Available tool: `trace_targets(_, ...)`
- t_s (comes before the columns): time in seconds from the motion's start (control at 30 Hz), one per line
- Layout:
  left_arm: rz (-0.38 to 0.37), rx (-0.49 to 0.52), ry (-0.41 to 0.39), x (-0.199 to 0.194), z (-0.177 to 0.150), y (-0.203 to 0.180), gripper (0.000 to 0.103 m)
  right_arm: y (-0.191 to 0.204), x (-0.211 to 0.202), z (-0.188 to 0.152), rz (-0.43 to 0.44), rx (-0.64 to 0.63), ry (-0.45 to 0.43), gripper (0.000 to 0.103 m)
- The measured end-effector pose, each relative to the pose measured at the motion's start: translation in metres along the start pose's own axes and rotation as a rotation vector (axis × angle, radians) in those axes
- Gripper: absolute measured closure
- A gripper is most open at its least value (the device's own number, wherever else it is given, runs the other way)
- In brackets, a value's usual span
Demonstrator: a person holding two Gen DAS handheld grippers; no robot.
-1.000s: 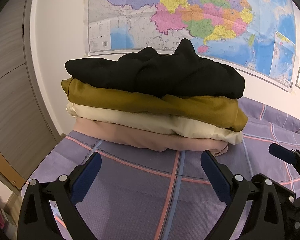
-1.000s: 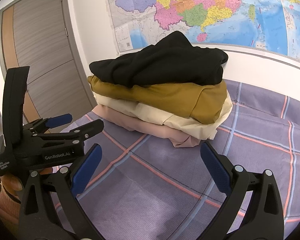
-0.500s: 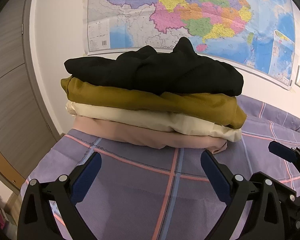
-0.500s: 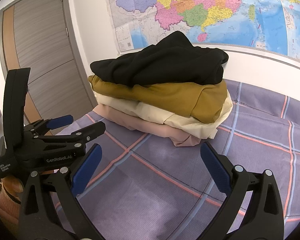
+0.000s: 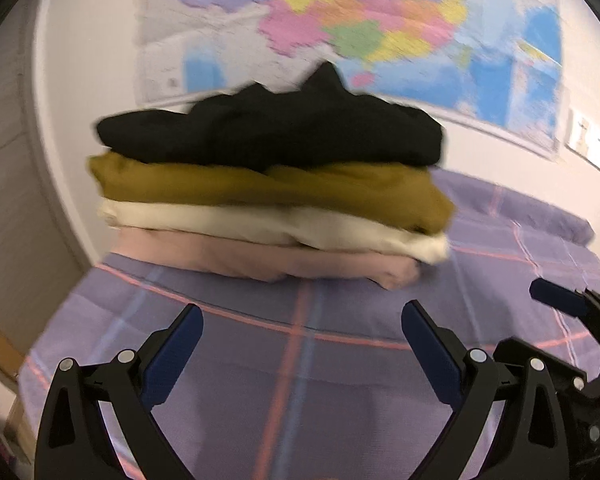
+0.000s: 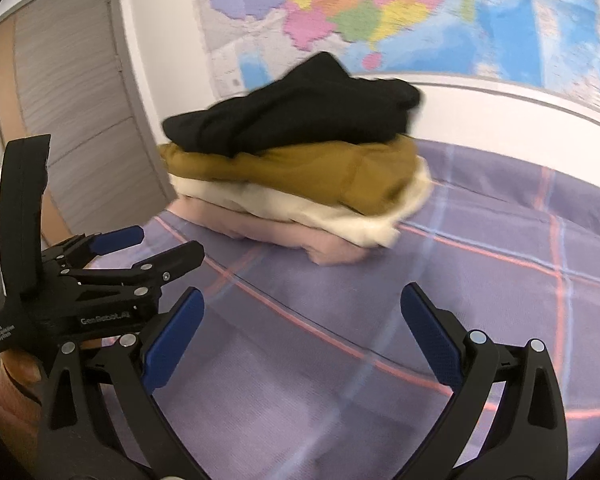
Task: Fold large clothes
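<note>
A stack of folded clothes rests on the purple plaid bed cover (image 5: 300, 360): a black garment (image 5: 276, 132) on top, then a mustard one (image 5: 268, 188), a cream one (image 5: 268, 228) and a pink one (image 5: 260, 258) at the bottom. The right wrist view shows the same pile, with the black garment (image 6: 300, 112) uppermost. My left gripper (image 5: 302, 314) hovers open in front of the pile, holding nothing. My right gripper (image 6: 302, 298) is open too and empty, short of the pile's near corner. The left gripper (image 6: 112, 248) also appears at the left of the right wrist view.
A large coloured map (image 5: 360, 28) hangs on the white wall behind the pile. A grey and wood door (image 6: 72, 120) stands to the left. The bed cover (image 6: 460, 280) spreads wide to the right. A wall socket plate (image 5: 592, 148) sits at the far right.
Both views have shifted and blurred. The pile now sits further off from both grippers, whose jaws have stayed open.
</note>
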State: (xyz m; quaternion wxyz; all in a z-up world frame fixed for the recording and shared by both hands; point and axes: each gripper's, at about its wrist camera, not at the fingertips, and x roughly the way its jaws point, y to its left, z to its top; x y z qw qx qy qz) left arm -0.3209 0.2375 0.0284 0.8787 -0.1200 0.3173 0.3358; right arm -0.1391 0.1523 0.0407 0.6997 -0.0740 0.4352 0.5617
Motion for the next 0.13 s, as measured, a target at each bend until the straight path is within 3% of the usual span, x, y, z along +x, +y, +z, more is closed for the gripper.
trace_targets(0.13,-0.091,0.074,0.079,0.015,-0.009,-0.045,0.007,-0.043,-0.027,-0.024,-0.159,0.086,0.04,0.006)
